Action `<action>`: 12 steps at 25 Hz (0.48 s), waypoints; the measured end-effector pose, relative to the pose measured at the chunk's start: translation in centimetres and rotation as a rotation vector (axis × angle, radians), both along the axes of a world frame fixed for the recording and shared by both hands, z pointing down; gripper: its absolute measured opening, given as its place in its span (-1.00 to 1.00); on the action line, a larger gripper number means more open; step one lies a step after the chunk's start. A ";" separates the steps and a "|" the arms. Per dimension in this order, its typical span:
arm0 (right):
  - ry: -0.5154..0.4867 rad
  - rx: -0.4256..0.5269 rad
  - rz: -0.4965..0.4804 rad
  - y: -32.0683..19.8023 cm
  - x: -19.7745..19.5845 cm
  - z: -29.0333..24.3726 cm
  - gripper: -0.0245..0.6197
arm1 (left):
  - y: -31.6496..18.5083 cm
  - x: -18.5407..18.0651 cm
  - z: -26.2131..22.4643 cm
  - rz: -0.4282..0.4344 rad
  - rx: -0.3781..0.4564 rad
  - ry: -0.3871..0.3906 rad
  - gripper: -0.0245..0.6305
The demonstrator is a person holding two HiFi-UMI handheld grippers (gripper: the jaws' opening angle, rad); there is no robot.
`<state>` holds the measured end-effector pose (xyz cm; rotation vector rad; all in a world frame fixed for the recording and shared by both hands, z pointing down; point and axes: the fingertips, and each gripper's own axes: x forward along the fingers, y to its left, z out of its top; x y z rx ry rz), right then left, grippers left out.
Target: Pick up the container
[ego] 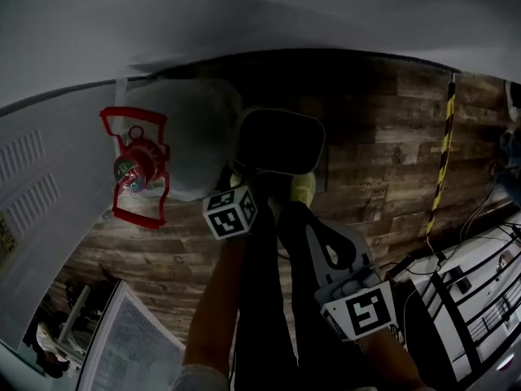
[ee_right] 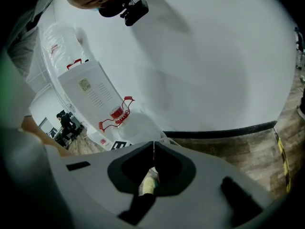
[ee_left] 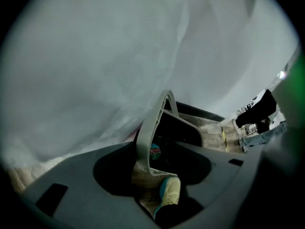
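I logged the water jug (ego: 195, 129) as pale translucent blue-grey, with a red handle (ego: 145, 149) on it. Right of the water jug, the container (ego: 277, 141) was black. Past that, the floor (ego: 374, 137) was brown wood-grain planks. Farther from the water jug, the tape (ego: 444, 137) was yellow-black striped.

Eyes on left gripper (ee_left: 164, 135): grey moulded shell, dark rounded hollow behind jaws, small black rectangular slot each side. Over to right gripper (ee_right: 153, 150): paler grey shell, same dark hollow, same slots. From head view, white marker cube (ego: 230, 213) on left one, black square codes on faces; second marker cube (ego: 364, 313) on right one, bold black pattern. Right shell grey with black teardrop cut-outs (ego: 330, 255). Person wears dark trousers (ego: 269, 300), pale yellow shoes (ee_left: 171, 190) with teal trim; light sleeve edge (ego: 199, 377) at bottom
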<state>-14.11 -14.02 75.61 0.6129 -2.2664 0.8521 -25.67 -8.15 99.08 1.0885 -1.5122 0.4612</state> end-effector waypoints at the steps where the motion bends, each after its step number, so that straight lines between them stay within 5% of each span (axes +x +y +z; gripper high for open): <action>1: 0.000 -0.003 0.005 0.0 0.1 0.1 -0.84 | -0.3 0.0 0.1 0.004 0.001 -0.002 -0.24; 5: -0.005 -0.007 0.011 -0.4 0.6 -0.6 -0.84 | -0.8 1.4 -1.1 0.030 0.009 0.028 -0.25; 12: -0.033 0.009 0.050 -2.4 1.5 -3.0 -0.84 | -4.3 5.6 -2.0 0.276 0.035 0.055 -0.36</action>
